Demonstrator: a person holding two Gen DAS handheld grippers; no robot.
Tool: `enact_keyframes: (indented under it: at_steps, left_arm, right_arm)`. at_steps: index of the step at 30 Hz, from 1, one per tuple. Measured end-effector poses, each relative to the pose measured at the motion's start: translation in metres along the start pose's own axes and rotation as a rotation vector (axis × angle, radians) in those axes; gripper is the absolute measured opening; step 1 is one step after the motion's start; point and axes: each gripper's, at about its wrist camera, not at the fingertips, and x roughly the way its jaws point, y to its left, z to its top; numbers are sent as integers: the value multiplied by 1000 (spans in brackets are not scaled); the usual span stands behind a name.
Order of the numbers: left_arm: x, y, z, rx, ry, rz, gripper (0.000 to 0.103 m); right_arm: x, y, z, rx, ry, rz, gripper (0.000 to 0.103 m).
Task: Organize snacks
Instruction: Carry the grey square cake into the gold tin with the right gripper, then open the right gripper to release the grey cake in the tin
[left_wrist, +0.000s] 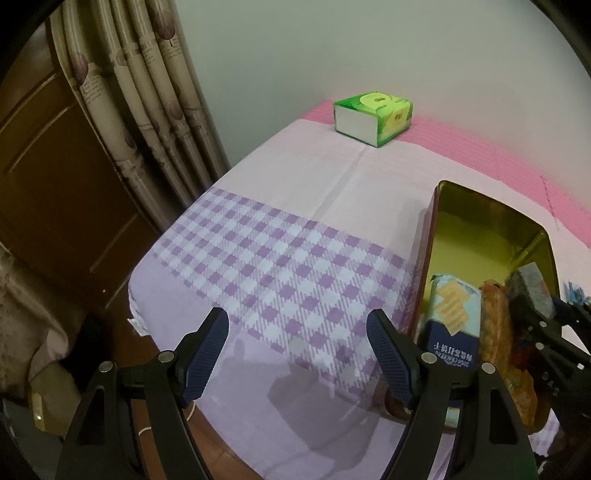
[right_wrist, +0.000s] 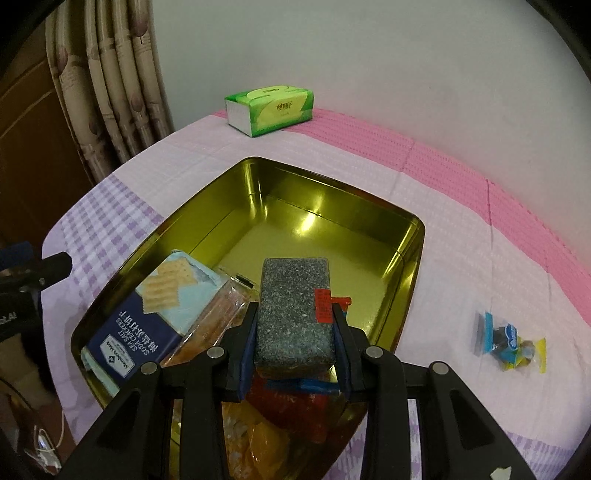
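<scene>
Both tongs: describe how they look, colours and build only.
The left tongs and right tongs match: matte black angular frames with triangular cutouts, round silver pivot pins, and dark blue ribbed pads lining each finger. No cables, sleeves or hands show.

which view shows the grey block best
The right wrist view: the grey block sits centred and whole between the right gripper fingers, over the tin. The left wrist view catches only its end at the right edge.
</scene>
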Motion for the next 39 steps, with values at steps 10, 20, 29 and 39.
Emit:
enact_keyframes:
  at_steps: [10,20,29,39]
  left_arm:
    - [-1,2,0,-9,-2,-14,78]
    - [-2,1,-1,-9,-6,-15,78]
    - [-5,-4,0,3,-14,-14,78]
    - [-5,-6,-2,15,-15,-5,78]
  right_arm:
    - [4,7,1,-5,-2,0,33]
    - [-5,6,4,5,-26,15,36]
    - [-20,3,7,27,-59,29,44]
    - [-48,-26,2,95,-108,27,46]
